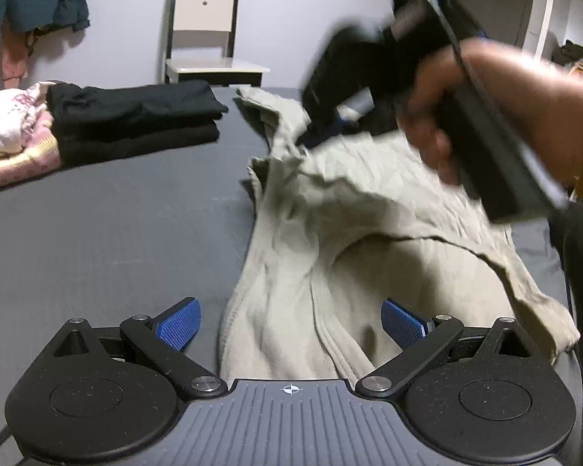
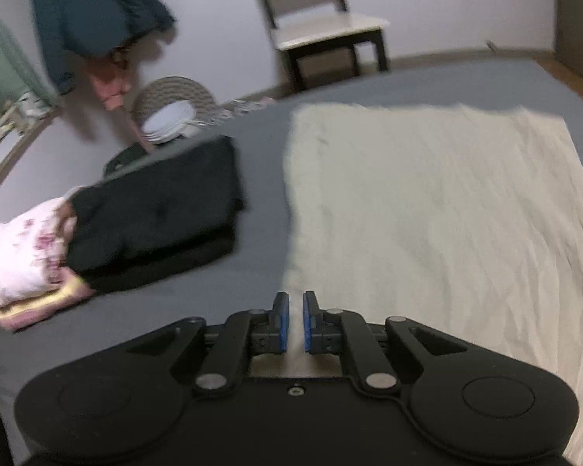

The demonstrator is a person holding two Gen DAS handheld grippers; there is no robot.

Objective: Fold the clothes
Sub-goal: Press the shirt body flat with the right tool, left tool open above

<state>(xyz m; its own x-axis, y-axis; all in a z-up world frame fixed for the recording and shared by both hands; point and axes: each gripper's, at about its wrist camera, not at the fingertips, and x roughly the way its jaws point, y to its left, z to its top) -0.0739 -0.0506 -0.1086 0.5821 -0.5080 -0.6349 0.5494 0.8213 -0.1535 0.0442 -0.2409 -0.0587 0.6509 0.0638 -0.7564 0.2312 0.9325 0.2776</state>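
the grey bed [image 1: 97, 233] carries a beige garment [image 2: 427, 213] spread beside a folded black stack [image 2: 155, 213]. the left tool [image 1: 291, 324] is spread over the garment's hem. the right tool [image 2: 295, 320] is nearly pressed together, pinching nothing visible.

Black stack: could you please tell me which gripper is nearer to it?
Right, probably. The right gripper hangs just right of the black stack, over the beige garment. The left gripper sits farther back, at the garment's near end.

no readable text (frames partly blurred)
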